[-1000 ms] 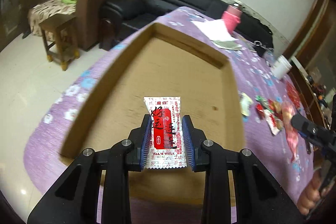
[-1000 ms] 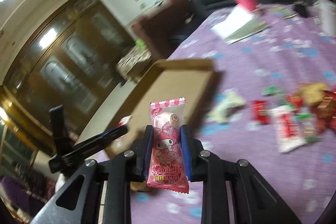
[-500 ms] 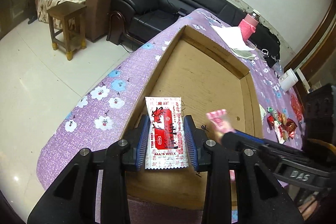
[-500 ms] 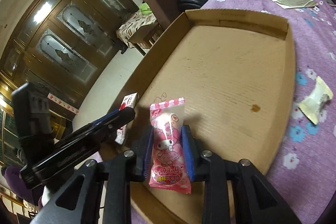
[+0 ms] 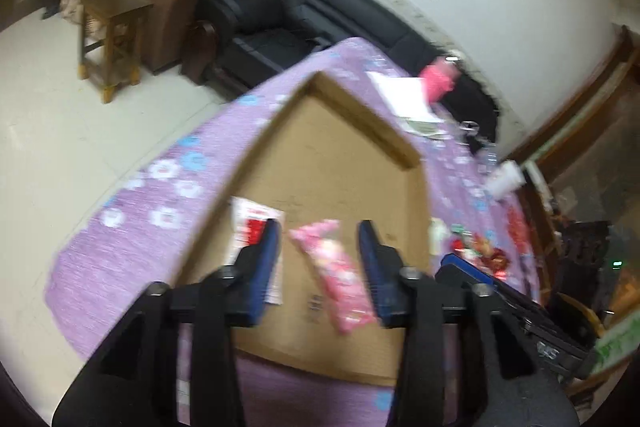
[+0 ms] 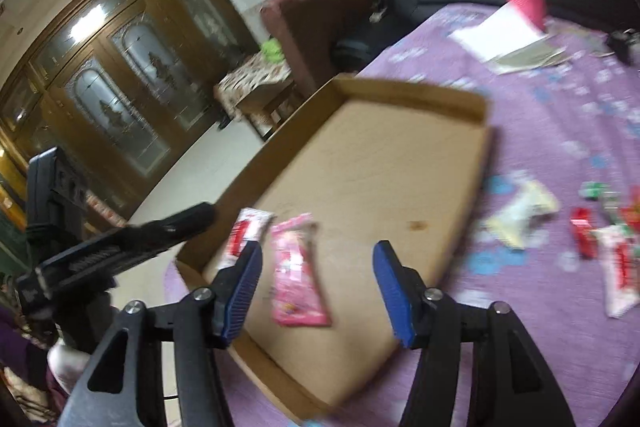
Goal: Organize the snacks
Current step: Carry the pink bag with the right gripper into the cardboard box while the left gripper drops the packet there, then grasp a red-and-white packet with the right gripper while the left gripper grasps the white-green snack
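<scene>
Both tongs, left gripper (image 5: 318, 259) and right gripper (image 6: 316, 283), gape wide with nothing in them, two snacks, the pink candy (image 6: 296, 275) and the red-and-white packet (image 6: 244, 235), lie in the cardboard tray (image 6: 460, 99), and more snacks (image 6: 600, 247) wait at 3 o'clock on the purple cloth (image 6: 560, 131).

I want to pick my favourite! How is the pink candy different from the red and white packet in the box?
The pink candy is pink all over; the red and white packet is white with a red patch. The candy lies nearer the middle of the box, while the packet lies by the side wall. The candy shows fully; a jaw hides part of the packet. Both lie flat in the box, held by nothing.
</scene>
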{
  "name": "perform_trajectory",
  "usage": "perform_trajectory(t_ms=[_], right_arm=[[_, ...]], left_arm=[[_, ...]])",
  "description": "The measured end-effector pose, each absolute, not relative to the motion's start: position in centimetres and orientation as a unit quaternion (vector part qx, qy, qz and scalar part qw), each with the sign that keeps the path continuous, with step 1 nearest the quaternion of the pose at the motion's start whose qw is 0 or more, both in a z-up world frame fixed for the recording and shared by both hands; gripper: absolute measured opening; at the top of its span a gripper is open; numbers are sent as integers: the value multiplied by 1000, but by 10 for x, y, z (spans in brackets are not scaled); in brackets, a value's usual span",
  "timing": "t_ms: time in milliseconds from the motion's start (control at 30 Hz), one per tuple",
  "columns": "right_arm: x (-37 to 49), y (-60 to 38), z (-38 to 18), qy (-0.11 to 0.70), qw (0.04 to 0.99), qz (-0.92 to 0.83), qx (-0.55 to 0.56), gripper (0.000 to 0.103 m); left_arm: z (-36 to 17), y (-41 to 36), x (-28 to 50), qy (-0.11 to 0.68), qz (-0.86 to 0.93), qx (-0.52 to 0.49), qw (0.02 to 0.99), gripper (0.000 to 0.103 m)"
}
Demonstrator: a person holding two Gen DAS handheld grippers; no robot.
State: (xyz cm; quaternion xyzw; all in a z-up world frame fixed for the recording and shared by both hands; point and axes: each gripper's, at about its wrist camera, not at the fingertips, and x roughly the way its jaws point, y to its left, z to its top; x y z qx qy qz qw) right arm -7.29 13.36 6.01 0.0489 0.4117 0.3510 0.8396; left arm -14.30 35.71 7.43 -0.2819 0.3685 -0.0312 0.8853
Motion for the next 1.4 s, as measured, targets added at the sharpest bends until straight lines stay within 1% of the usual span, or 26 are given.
perform_trajectory(t_ms=[33,67,133,233,333,467,633,700,733,867,967,1033,1100,1133,1167,1200,1233,1267,1400], right_arm=[[-76,115,66,402,849,339,48,68],[-78,100,69,391,861,323,49,73],[-79,64,71,369,884,281,59,78],[-71,10,68,364,901,220,88,80],[-66,-41,64,369,908,163,113,87],[-72,-85,66,366,916,125,109,87],[-99,-104,81,311,945,91,49,87],[-103,-106,84,294,951,89,42,90],[-101,-109,80,299,949,94,43,91],[-80,-115,64,362,924,113,56,91],[-72,-116,58,372,919,115,55,91],[-66,-122,58,368,917,133,74,90],[-55,-131,59,365,910,159,112,84],[-49,-137,58,366,905,169,136,76],[-42,-142,56,370,897,182,160,63],[-35,-145,54,376,889,191,176,57],[-29,-148,50,385,882,195,190,49],[-23,-149,47,393,877,195,196,46],[-13,-147,34,407,866,198,210,46]], left_arm=[[78,348,-146,361,-50,-283,887,55],[80,342,-146,359,-63,-282,888,55],[85,322,-147,360,-97,-272,887,55],[86,297,-144,367,-129,-258,885,55],[83,267,-133,390,-158,-243,874,55],[82,228,-122,408,-178,-211,870,55],[84,192,-120,415,-196,-183,869,55],[84,181,-116,421,-200,-173,868,55],[83,176,-114,424,-201,-171,866,55],[79,167,-115,434,-202,-163,863,55],[77,163,-114,440,-196,-163,861,55],[76,164,-112,445,-189,-170,859,55],[77,167,-114,443,-184,-177,860,55],[77,168,-115,443,-179,-176,861,55],[76,169,-115,444,-177,-174,861,55],[75,170,-115,446,-173,-169,862,55],[75,172,-115,448,-169,-169,862,55],[74,174,-114,449,-165,-170,861,55],[72,177,-107,452,-158,-176,860,55]])
